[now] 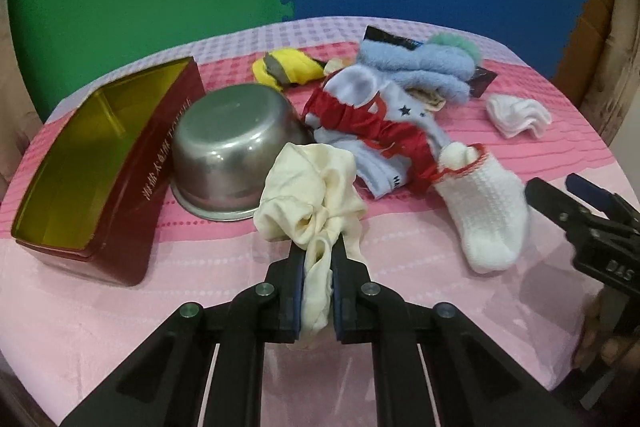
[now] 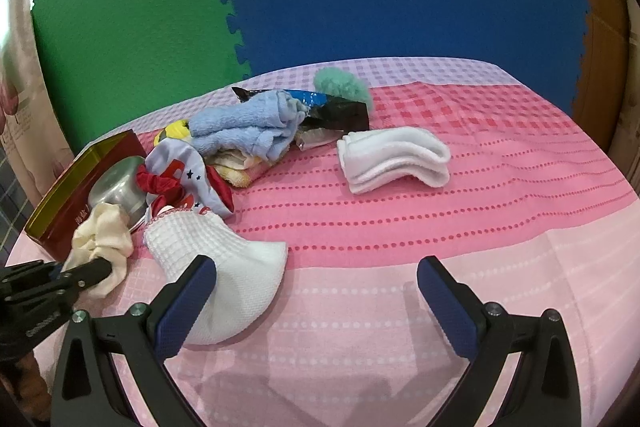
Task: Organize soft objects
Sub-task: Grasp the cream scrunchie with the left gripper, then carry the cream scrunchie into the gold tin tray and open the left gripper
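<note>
**Left claw pinching cream cloth; right claw spread**

Pink tablecloth (image 2: 460, 227): near and right areas bare to the edge. Red box (image 1: 120, 195) at left edge, steel bowl (image 1: 236, 151) inverted beside it. Left gripper (image 1: 316, 259) pressed onto cream cloth (image 1: 312, 187). Right gripper (image 2: 316, 291) spread; its left finger overlaps the white sock (image 2: 224, 267) in view.

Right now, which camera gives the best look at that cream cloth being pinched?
The left wrist view: the cream cloth sits central, pinched in the left gripper. The right wrist view shows it small at the left edge.
</note>
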The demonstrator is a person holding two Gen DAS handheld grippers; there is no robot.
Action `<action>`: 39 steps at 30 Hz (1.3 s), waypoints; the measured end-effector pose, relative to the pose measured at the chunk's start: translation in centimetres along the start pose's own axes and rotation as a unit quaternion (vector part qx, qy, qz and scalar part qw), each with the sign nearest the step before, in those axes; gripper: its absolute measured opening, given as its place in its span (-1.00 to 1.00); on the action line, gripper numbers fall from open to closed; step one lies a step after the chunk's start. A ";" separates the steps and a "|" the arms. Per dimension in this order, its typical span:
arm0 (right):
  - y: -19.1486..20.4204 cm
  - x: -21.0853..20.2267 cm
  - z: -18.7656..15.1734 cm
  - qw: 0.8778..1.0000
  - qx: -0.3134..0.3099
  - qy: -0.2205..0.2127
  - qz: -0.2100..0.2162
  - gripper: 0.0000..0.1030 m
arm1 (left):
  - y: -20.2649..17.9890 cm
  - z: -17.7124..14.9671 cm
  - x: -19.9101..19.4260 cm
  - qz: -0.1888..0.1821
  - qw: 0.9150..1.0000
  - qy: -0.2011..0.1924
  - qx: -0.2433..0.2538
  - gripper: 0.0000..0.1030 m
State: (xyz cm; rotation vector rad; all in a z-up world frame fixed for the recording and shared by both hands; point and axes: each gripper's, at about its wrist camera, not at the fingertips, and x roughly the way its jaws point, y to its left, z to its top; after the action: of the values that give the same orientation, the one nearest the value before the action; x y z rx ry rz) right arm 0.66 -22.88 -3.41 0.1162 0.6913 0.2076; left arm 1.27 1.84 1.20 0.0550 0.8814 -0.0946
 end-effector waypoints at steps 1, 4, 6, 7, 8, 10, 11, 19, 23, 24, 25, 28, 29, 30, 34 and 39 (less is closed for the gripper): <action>0.0 0.0 0.0 1.000 0.002 0.001 0.000 1.00 | 0.1 -0.1 -0.4 0.002 1.000 -0.003 0.000 -0.82; -0.1 0.1 0.1 1.000 0.006 0.003 0.000 1.00 | 0.0 0.1 -1.1 -0.003 1.000 -0.008 -0.003 -0.82; -0.1 0.0 0.1 1.000 0.006 0.004 -0.001 1.00 | -0.1 0.3 -1.4 -0.005 1.000 -0.008 -0.004 -0.82; -0.1 0.0 0.1 1.000 0.007 0.004 -0.001 1.00 | -0.2 0.4 -1.5 -0.004 1.000 -0.009 -0.005 -0.81; -0.1 0.1 0.1 1.000 0.007 0.005 -0.001 1.00 | -0.1 0.4 -1.7 -0.004 1.000 -0.010 -0.005 -0.81; 0.0 0.1 0.1 1.000 0.008 0.005 -0.001 1.00 | -0.5 0.7 -1.9 -0.002 1.000 -0.009 -0.007 -0.81; 0.0 0.1 0.1 1.000 0.009 0.005 -0.002 1.00 | -0.7 0.6 -2.0 0.002 1.000 -0.010 -0.010 -0.81; 0.0 0.2 0.1 1.000 0.010 0.009 0.001 1.00 | 1.0 2.2 -3.9 0.023 0.999 -0.024 -0.029 -0.81; -0.1 0.4 0.1 1.000 0.012 0.012 0.001 1.00 | 3.7 4.2 -5.3 0.051 0.997 -0.044 -0.035 -0.81; 0.0 0.5 0.2 1.000 0.012 0.014 0.001 1.00 | 4.5 4.7 -5.5 0.059 0.997 -0.046 -0.037 -0.81; 0.0 0.5 0.2 1.000 0.012 0.016 0.002 1.00 | 5.2 5.1 -5.6 0.065 0.996 -0.047 -0.039 -0.81; 0.1 0.7 0.2 1.000 0.014 0.020 0.002 1.00 | 7.5 6.4 -5.5 0.089 0.994 -0.049 -0.041 -0.81; 0.0 0.7 0.2 1.000 0.015 0.021 0.001 1.00 | 8.2 6.7 -5.4 0.096 0.993 -0.048 -0.040 -0.81; 0.0 0.7 0.2 1.000 0.016 0.021 0.001 1.00 | 8.9 7.1 -5.2 0.103 0.993 -0.048 -0.039 -0.81; 0.1 0.8 0.2 1.000 0.018 0.024 -0.002 1.00 | 11.0 8.0 -4.1 0.128 0.990 -0.040 -0.031 -0.80; 0.1 1.0 0.2 0.999 0.017 0.028 -0.004 1.00 | 13.3 8.6 -2.3 0.149 0.988 -0.023 -0.031 -0.80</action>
State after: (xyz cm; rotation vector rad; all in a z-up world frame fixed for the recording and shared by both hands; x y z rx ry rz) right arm 1.56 -22.60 -3.84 0.1398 0.7520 0.1919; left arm 7.87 14.43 8.57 0.1259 0.8210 0.2105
